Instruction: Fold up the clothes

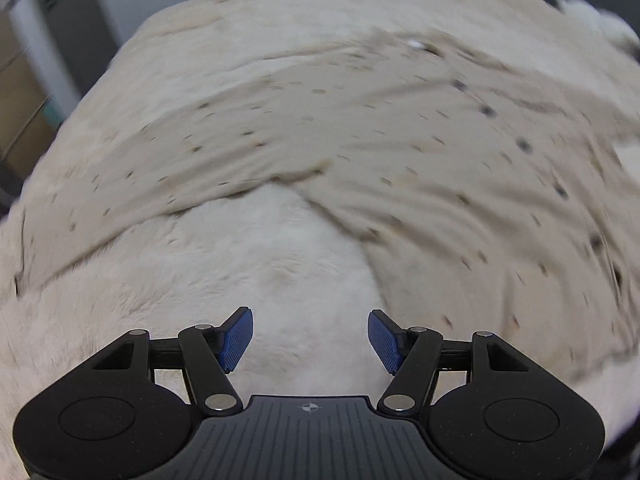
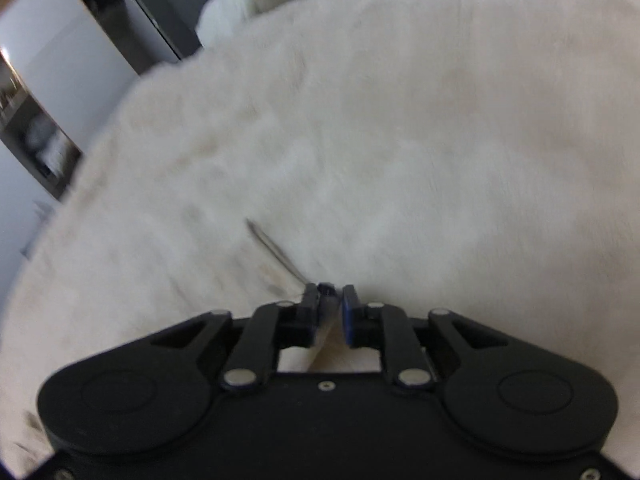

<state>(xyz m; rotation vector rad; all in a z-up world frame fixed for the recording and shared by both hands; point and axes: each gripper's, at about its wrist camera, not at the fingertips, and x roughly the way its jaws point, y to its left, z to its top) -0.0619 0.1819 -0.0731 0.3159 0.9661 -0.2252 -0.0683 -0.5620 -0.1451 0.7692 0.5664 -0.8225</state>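
Beige speckled garment [image 1: 360, 128] lies spread on white fluffy rug [image 1: 280, 264], ahead of left gripper [image 1: 310, 340]. Left jaws open, empty. Right gripper [image 2: 330, 312] jaws nearly closed; thin fabric edge [image 2: 276, 252] appears pinched between them, grip unconfirmed. Advice: verify pinch, carry edge low, align hems before release.

Both devices are matte black, with round end discs and silver pivot pins. The left gripper [image 1: 310, 340] has blue ribbed pads [image 1: 239, 338]; the right gripper [image 2: 330, 312] has dark blue ones.
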